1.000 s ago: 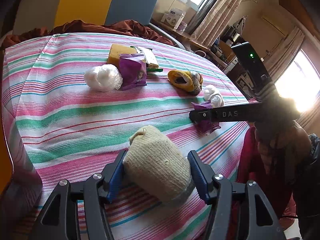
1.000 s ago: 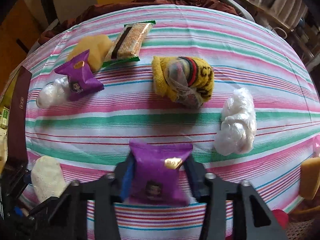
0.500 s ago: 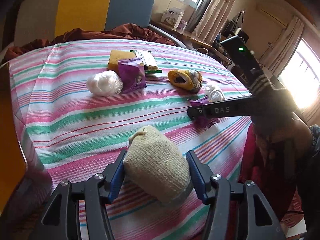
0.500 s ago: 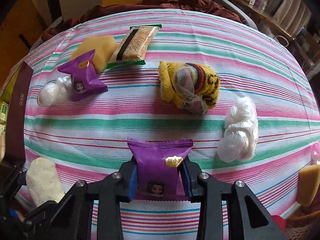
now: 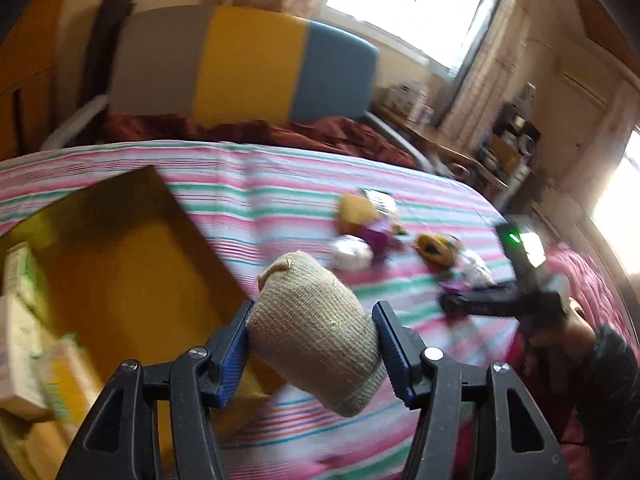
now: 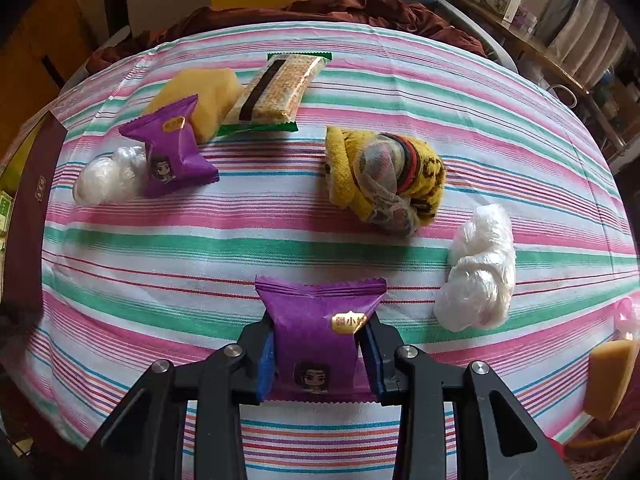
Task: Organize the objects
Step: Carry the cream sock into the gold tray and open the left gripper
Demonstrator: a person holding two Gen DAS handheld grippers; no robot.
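My left gripper (image 5: 314, 344) is shut on a cream rolled sock (image 5: 316, 328) and holds it in the air beside an open yellow box (image 5: 120, 272) at the left. My right gripper (image 6: 320, 354) is shut on a purple snack packet (image 6: 318, 332) just above the striped tablecloth (image 6: 248, 248); it also shows at the right of the left wrist view (image 5: 472, 304). On the cloth lie a second purple packet (image 6: 170, 152), a yellow-striped sock bundle (image 6: 384, 178), a biscuit pack (image 6: 276, 88), a yellow sponge (image 6: 208, 92) and two white plastic wads (image 6: 478, 272) (image 6: 106, 176).
The yellow box holds a few cartons (image 5: 20, 320) at its left side. A dark maroon box edge (image 6: 28, 216) stands at the cloth's left. A yellow sponge piece (image 6: 610, 376) sits at the right edge. A chair (image 5: 240, 68) and brown cloth (image 5: 260, 132) lie behind.
My left gripper has lifted the cream sock and swung left, bringing the yellow box into view. My right gripper has raised the purple packet slightly and gripped it tighter.
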